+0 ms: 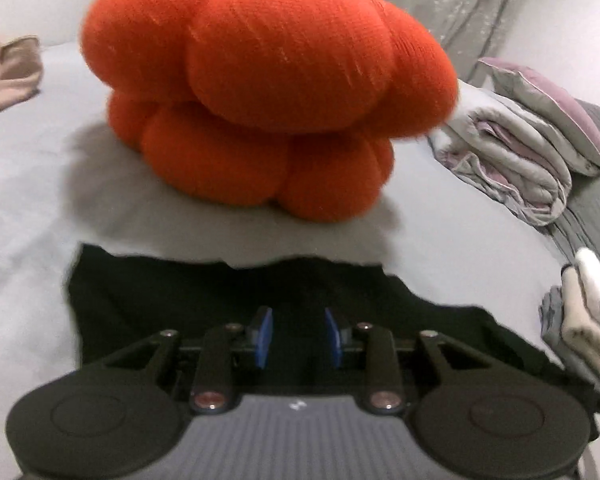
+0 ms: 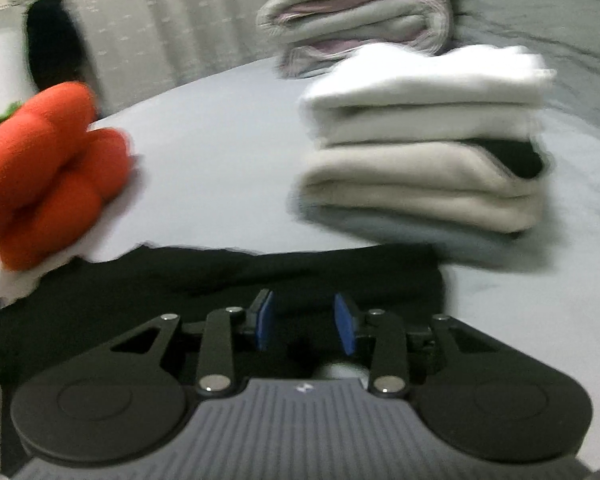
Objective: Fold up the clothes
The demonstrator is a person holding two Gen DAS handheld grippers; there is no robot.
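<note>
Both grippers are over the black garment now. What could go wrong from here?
1. The orange pumpkin plush sits just beyond the black garment; a fold away from you may bump it.
2. The stack of folded clothes lies close to the garment's right end, so a sweep by the right gripper could topple it.
3. Both the left gripper and the right one look open with nothing pinched; lifting now may catch only one layer, or none.

Black garment, orange plush, white & beige stack, blue-padded tongs.
</note>
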